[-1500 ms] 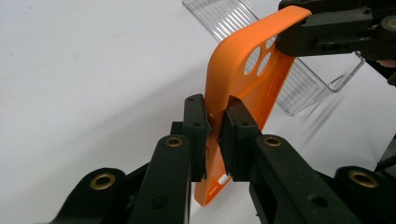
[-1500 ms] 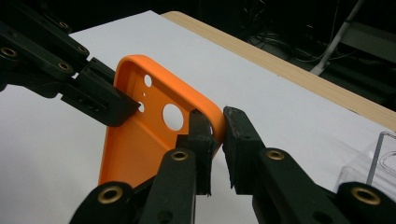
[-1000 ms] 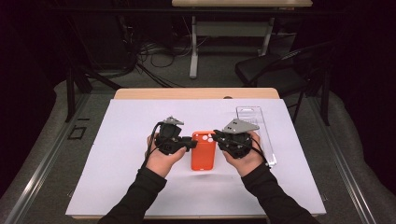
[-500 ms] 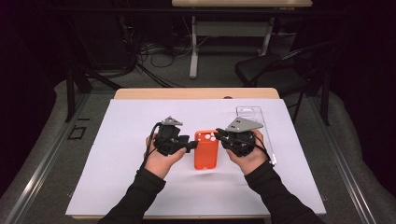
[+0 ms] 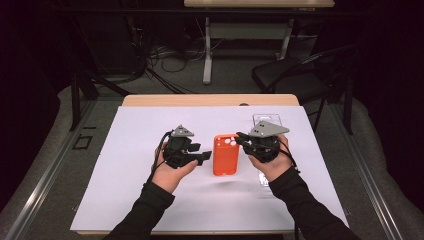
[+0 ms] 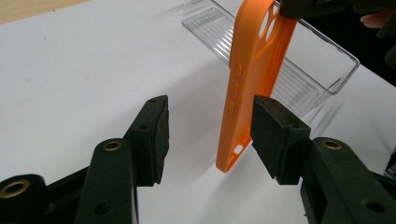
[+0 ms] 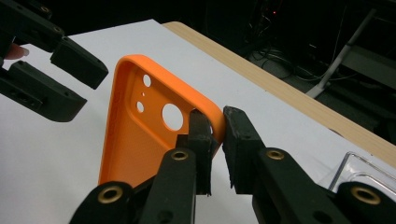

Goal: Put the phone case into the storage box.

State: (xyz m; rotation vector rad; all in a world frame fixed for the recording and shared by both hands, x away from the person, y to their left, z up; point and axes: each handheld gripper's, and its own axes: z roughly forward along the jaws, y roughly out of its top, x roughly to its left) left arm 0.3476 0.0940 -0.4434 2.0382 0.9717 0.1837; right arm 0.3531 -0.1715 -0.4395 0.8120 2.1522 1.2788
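An orange phone case [image 5: 226,154] hangs over the white sheet with its camera holes at the far end. My right gripper [image 5: 242,138] is shut on its rim beside the big hole, and the rim [image 7: 215,122] is pinched between the pads. My left gripper [image 5: 206,158] stands open, its jaws having just been opening. In the left gripper view the orange case [image 6: 254,60] stands on edge between the jaws, close to the right pad [image 6: 275,135] and well apart from the left pad [image 6: 152,135].
A clear plastic case [image 5: 267,121] lies on the white sheet [image 5: 125,165] just beyond my right hand, also seen as the clear case [image 6: 299,70] behind the orange one. The table's wooden far edge [image 5: 210,100] and a dark chair [image 5: 300,75] lie beyond.
The left jaws have spread and come off the orange case. The case has shifted a little to the right and away from the person in the right gripper's hold.
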